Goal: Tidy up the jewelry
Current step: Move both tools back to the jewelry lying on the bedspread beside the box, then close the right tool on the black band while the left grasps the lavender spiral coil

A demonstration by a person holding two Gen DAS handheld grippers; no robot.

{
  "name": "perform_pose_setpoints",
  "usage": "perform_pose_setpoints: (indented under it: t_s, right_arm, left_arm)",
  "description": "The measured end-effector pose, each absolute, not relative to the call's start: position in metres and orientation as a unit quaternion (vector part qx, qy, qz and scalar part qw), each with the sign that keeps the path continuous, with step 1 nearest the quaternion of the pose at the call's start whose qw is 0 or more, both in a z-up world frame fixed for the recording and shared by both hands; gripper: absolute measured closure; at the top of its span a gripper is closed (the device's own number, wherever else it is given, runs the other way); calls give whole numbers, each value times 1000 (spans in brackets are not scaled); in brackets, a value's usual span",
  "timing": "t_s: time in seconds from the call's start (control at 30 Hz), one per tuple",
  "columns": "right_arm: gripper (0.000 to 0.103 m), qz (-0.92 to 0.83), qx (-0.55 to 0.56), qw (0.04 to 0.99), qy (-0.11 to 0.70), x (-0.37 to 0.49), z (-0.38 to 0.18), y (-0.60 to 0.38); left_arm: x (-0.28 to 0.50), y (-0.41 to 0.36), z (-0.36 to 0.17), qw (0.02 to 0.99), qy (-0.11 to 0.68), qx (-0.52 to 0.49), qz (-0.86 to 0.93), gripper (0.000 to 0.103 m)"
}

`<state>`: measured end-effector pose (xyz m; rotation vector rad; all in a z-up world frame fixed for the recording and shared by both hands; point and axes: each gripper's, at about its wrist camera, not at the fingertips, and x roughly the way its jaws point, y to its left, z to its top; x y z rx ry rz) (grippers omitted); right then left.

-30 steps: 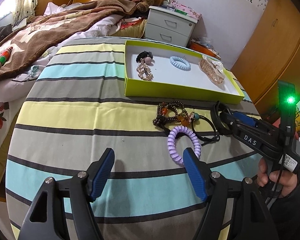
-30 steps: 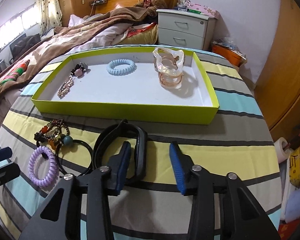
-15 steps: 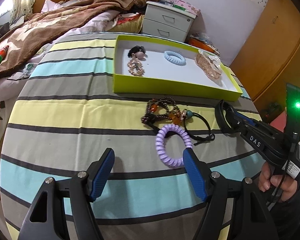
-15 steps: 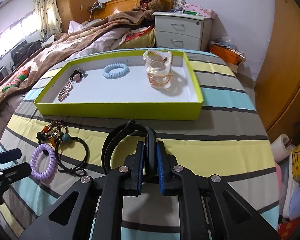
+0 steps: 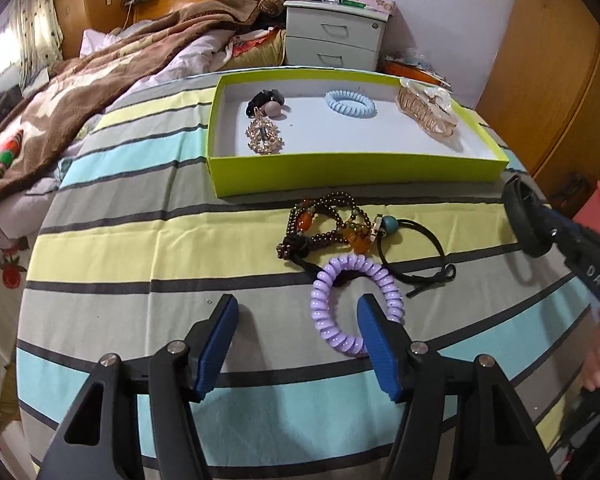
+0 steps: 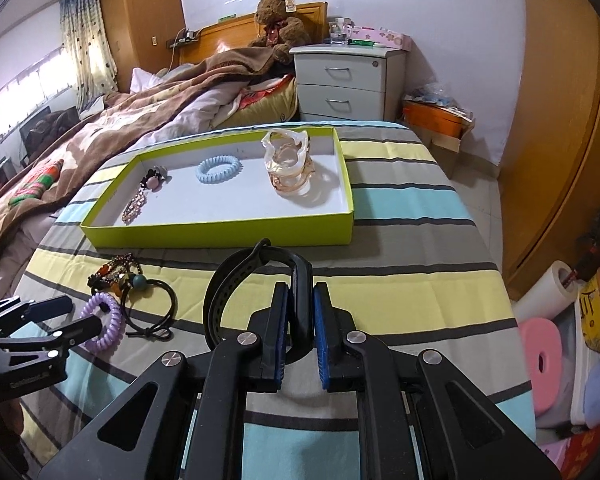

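Note:
My right gripper (image 6: 300, 300) is shut on a black watch-style band (image 6: 256, 276) and holds it lifted above the striped tablecloth, short of the green tray (image 6: 220, 234); the band also shows in the left wrist view (image 5: 526, 216). The tray (image 5: 356, 172) holds a blue coil hair tie (image 5: 350, 104), a clear hair claw (image 5: 426, 114), a rhinestone clip (image 5: 264, 136) and a pink-bead hair tie (image 5: 270, 104). My left gripper (image 5: 298, 320) is open, low over the cloth, its right finger beside a purple coil hair tie (image 5: 354, 300). A brown bead bracelet (image 5: 324, 224) and a black elastic with a teal bead (image 5: 416, 248) lie behind it.
The round table's edge (image 6: 512, 320) drops off to the right, with a paper roll (image 6: 548, 292) and boxes on the floor. A bed with a brown blanket (image 5: 100, 80) lies left, and a white nightstand (image 6: 348, 80) stands behind the table.
My right gripper closed on the black band and lifted it off the cloth. My left gripper moved closer to the purple coil hair tie, staying open.

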<state>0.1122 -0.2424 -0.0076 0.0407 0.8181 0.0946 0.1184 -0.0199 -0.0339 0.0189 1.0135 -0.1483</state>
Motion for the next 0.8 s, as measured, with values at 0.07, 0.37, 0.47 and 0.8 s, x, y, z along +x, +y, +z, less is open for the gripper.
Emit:
perform_pose_setpoints:
  t_s: [0.07,0.37,0.47,0.8]
  right_arm:
    - [90,46,20,917,397,112,-7,-241]
    - [90,45,20,917,397,110,-9,-240]
    - [90,44,21,917,396,108,-9,-239]
    - [90,39,19,919,393,104,-7,-238]
  left_arm:
    - [119,-20,-34,873,482,17,-65,46]
    - [119,-20,-33,876,477,21,-67,68]
    - [118,-23,-32,876,476,19,-78,77]
    - [114,-23,-30,877,471,3,-91,93]
